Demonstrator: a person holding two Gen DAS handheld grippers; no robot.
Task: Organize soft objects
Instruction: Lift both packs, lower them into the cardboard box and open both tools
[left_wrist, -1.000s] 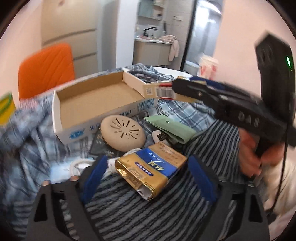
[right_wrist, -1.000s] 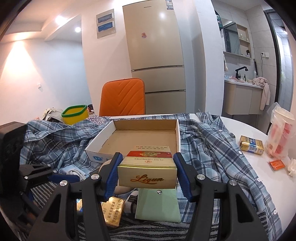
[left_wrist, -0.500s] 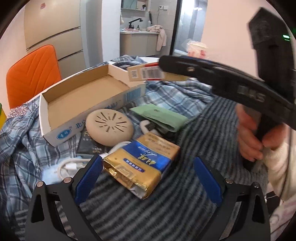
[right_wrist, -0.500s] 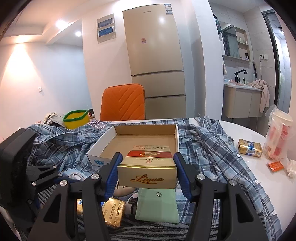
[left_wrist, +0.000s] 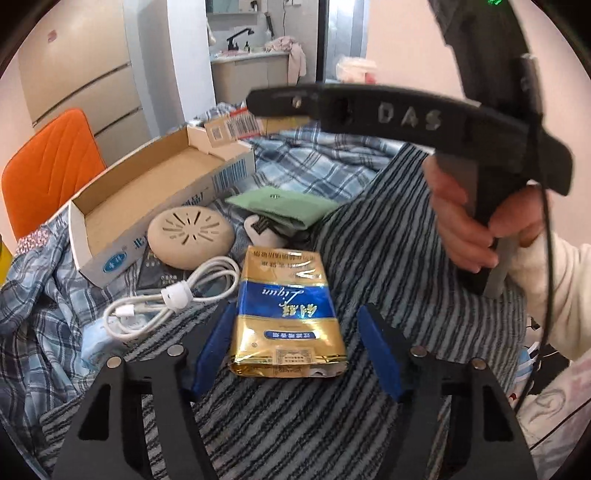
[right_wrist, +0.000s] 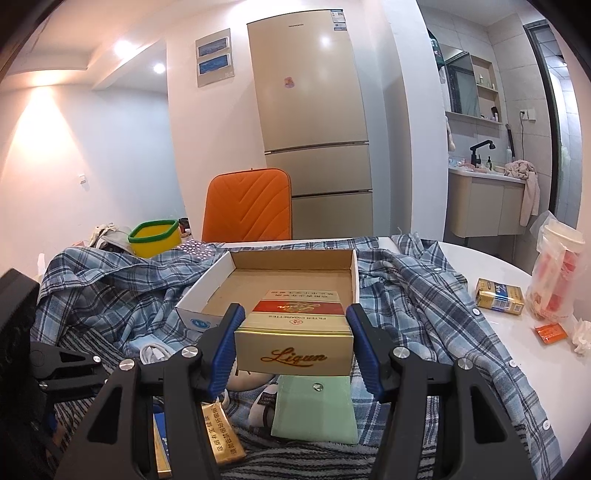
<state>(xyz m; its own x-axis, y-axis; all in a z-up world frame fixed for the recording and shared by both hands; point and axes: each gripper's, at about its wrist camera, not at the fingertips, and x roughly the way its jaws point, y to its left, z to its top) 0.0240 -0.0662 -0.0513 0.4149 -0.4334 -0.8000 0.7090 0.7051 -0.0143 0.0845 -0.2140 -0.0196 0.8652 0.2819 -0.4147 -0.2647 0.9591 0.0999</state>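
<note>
Fabric covers most of the desk (right_wrist: 491, 269): a blue plaid shirt (right_wrist: 110, 288) is spread across its left and middle, with a dark striped cloth (left_wrist: 388, 258) lying over it nearer the cameras. On the shirt sits an open cardboard box (right_wrist: 291, 280), its inside bare. Just in front of the box, in the left wrist view, lie a round beige vented disc (left_wrist: 190, 236), a coiled white cable (left_wrist: 166, 295) and a green snap pouch (left_wrist: 284, 206). The left tool (left_wrist: 295, 347) hangs low over the striped cloth with its blue-padded fingers spread wide on either side of a gold-and-blue soft pack (left_wrist: 286, 314); the left pad sits close against the pack's edge, the right pad stands clear of it, and the pack lies flat on the cloth. Right of centre, the right tool (right_wrist: 293, 343) is clamped on a gold-and-red carton (right_wrist: 293, 332) marked "Ligun", held level above the green pouch and just short of the box's near edge. At far right, on the bare white desk, lie a second gold-and-blue pack (right_wrist: 500, 295), a small orange packet (right_wrist: 550, 332) and a plastic bag holding paper cups (right_wrist: 557, 269).
</note>
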